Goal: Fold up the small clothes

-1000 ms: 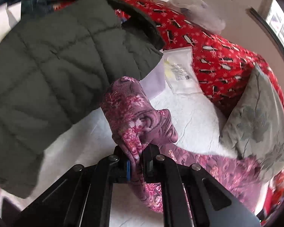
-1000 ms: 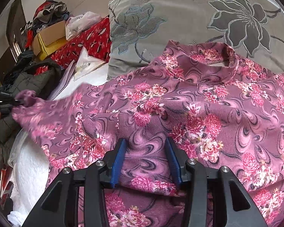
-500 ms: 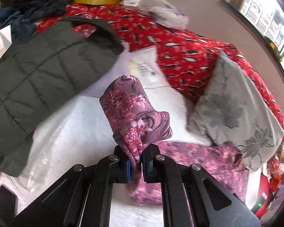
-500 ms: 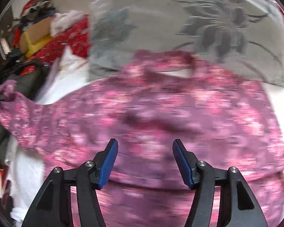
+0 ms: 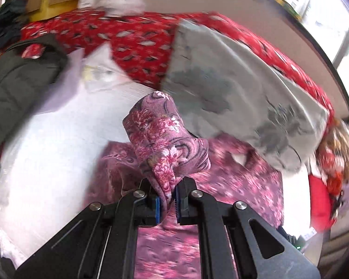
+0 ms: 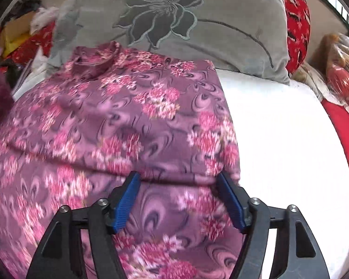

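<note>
A small purple top with pink flowers (image 6: 118,121) lies spread on the white bed sheet (image 6: 279,144), its collar (image 6: 97,58) toward the grey pillow. My left gripper (image 5: 167,203) is shut on the sleeve of the top (image 5: 165,144) and holds it lifted over the body of the garment (image 5: 232,186). That raised sleeve shows blurred at the left edge of the right wrist view. My right gripper (image 6: 181,200) hovers over the top's lower right part, its jaws opening wide, the blue pads (image 6: 128,200) pressing on nothing.
A grey pillow with a dark flower (image 6: 174,18) lies behind the top. A red patterned blanket (image 5: 137,37) runs along the back. At the left lie a dark quilted jacket (image 5: 14,86), a plastic packet (image 5: 97,74), and boxes and bags beyond. Red items (image 6: 342,121) crowd the right edge.
My left gripper has carried the sleeve rightward across the bed and over the garment's body. My right gripper has let go of the fabric, opened wide and shifted right.
</note>
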### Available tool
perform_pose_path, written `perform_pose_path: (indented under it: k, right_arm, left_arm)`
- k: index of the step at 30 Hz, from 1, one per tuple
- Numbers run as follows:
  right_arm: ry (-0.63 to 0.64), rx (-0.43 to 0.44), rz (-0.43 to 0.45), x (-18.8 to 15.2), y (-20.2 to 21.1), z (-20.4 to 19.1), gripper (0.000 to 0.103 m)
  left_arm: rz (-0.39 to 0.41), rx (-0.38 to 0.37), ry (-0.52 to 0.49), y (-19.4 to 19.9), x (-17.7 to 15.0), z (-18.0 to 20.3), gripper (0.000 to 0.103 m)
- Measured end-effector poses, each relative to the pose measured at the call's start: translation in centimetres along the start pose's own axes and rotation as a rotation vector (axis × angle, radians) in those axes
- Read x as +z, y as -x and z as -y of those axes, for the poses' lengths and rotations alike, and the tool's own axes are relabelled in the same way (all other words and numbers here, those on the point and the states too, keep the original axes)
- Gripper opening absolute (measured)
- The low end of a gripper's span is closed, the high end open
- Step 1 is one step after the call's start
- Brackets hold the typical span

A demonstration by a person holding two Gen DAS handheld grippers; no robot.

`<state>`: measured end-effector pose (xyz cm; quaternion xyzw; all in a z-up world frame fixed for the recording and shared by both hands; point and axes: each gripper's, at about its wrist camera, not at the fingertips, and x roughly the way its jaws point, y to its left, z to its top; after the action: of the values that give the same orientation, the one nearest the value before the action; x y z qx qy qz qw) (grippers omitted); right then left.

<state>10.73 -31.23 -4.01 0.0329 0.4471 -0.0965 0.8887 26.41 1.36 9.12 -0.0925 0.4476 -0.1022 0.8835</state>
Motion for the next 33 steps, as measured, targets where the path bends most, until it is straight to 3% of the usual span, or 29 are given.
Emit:
perform_pose_path:
  k: [2,5,10,14,15,18,20,23,25,27,29,33]
  right_arm:
    - [0.014,-0.033,0.034,-1.1,-0.1,-0.4,0.09]
    - [-0.043,-0.02,0.035,-1.3,-0.5,0.4,0.099]
    - [-0.075,0.023,0.04,-1.7,-0.7,1.3,0.101]
    - [-0.075,0.023,0.048,-1.7,-0.8,1.3,0.102]
    - [-0.076,0.025,0.049,-1.7,-0.8,1.3,0.102]
    - [-0.076,0.026,0.05,-1.9,-0.6,1.4,0.102]
    - [-0.077,0.026,0.05,-1.9,-0.6,1.4,0.102]
    - [-0.077,0.027,0.048,-1.8,-0.7,1.3,0.102]
    - [-0.074,0.028,0.034,-1.8,-0.5,1.4,0.102]
    - [-0.067,0.016,-0.004,-1.2,-0.2,1.4,0.098]
    - [-0.089,0.007,0.006,-0.5,0.7,1.4,0.095]
    - [-0.154,0.133,0.096,2.4,4.0,-0.2,0.097]
  left_arm:
    - [-0.016,-0.007,-0.041,-0.6,-0.7,2.6,0.007]
    - [-0.046,-0.017,-0.103,-1.8,-1.9,6.3,0.007]
    - [-0.107,-0.003,-0.206,-5.0,-5.1,11.8,0.007]
    - [-0.212,0.039,-0.277,-9.2,-9.0,14.7,0.009]
    - [-0.243,0.057,-0.293,-10.2,-10.0,15.3,0.011]
    - [-0.319,0.097,-0.332,-12.3,-12.2,16.0,0.035]
    - [-0.305,0.096,-0.357,-12.0,-13.0,16.0,0.037]
    - [-0.327,0.019,-0.346,-9.8,-13.1,14.7,0.041]
    - [-0.323,-0.077,-0.267,-7.3,-12.9,12.0,0.044]
    - [-0.294,-0.134,-0.176,-4.8,-12.8,8.1,0.053]
    - [-0.262,-0.153,-0.081,-3.5,-12.7,4.5,0.056]
    - [-0.263,-0.136,0.106,-4.0,-12.3,-1.9,0.056]
